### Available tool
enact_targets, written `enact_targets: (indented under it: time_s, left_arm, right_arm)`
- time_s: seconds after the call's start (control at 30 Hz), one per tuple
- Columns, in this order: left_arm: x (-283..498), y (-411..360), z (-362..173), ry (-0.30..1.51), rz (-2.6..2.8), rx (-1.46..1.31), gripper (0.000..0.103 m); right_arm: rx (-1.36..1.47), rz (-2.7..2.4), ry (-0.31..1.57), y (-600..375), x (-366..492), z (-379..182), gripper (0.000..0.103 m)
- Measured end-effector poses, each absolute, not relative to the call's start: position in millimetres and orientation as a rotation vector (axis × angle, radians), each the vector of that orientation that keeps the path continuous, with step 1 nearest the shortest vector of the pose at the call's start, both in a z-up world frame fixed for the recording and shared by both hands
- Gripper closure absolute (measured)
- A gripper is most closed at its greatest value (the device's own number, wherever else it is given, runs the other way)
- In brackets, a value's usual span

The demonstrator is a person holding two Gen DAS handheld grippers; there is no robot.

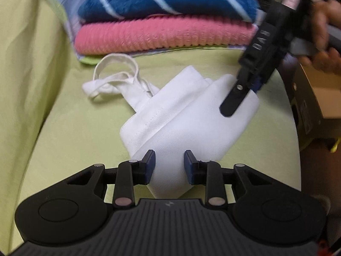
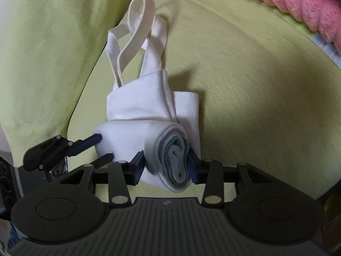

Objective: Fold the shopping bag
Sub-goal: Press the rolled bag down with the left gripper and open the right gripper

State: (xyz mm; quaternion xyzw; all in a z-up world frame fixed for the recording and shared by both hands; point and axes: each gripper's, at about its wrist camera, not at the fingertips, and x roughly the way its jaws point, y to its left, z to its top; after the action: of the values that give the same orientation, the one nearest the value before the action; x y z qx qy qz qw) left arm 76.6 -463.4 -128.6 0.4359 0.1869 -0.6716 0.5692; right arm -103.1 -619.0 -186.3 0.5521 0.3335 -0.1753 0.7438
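White cloth bag (image 1: 181,115) lay rolled on the green sheet (image 1: 74,128), handles (image 2: 136,34) trailing loose. We pinched one rolled end in our right gripper (image 2: 166,166); our left gripper (image 1: 168,166) clasped the other. Soft and light, it seemed best gripped across the thick roll.

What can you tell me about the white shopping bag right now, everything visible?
The shopping bag is white woven cloth, rolled and folded into a compact bundle on the green sheet. Its two strap handles trail loose at the far end. The rolled end shows layered cloth with a greenish edge inside. The right tongs grip that rolled end; the left tongs straddle the bundle's other end, pads touching or nearly touching the cloth.
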Motion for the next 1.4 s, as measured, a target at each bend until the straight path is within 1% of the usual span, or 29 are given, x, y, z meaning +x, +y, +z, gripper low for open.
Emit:
enact_targets:
  time_s: [0.07,0.17,0.2,0.23,0.3,0.33,0.37,0.4,0.43,0.53,0.83,1.4]
  left_arm:
    - [77.6,-464.0,-129.3,0.447,-1.575,1.013,0.067]
    - [72.1,-464.6,-130.0,0.424,-1.569,1.037,0.069]
    - [70.8,-465.5,-130.0,0.422,-1.567,1.042,0.069]
    - [70.4,-466.0,-130.0,0.422,-1.566,1.045,0.069]
    - [71.8,-466.2,-130.2,0.424,-1.568,1.043,0.069]
    - [72.2,-466.3,-130.2,0.426,-1.568,1.042,0.069]
    - [72.5,-466.5,-130.2,0.428,-1.569,1.041,0.069]
    - [72.9,-466.2,-129.9,0.429,-1.569,1.042,0.069]
    - [72.9,-465.8,-129.6,0.429,-1.567,1.044,0.069]
    - [71.5,-465.7,-129.7,0.426,-1.562,1.046,0.069]
    - [71.4,-466.1,-131.2,0.429,-1.549,1.018,0.069]
    - [66.7,-459.6,-130.5,0.408,-1.521,1.002,0.070]
  right_arm:
    - [1.163,-0.427,0.725,-611.0,-101.5,-179.6,0.065]
    - [0.982,-0.512,0.735,-588.3,-96.2,-162.0,0.059]
    - [0.882,-0.559,0.739,-577.6,-94.2,-154.1,0.056]
    - [0.768,-0.605,0.742,-565.8,-92.4,-145.6,0.050]
    - [0.560,-0.672,0.737,-543.6,-89.4,-131.0,0.056]
    - [0.477,-0.693,0.729,-533.6,-88.1,-126.0,0.062]
    - [0.405,-0.693,0.718,-523.5,-87.4,-122.2,0.071]
    - [0.345,-0.680,0.713,-515.7,-86.2,-120.5,0.077]
    - [0.292,-0.671,0.718,-509.8,-84.3,-120.0,0.087]
    - [0.160,-0.687,0.759,-504.5,-72.7,-127.0,0.086]
    - [0.206,-0.695,0.847,-520.9,-46.0,-141.4,0.085]
    - [0.244,-0.706,0.839,-516.5,-47.7,-146.9,0.084]
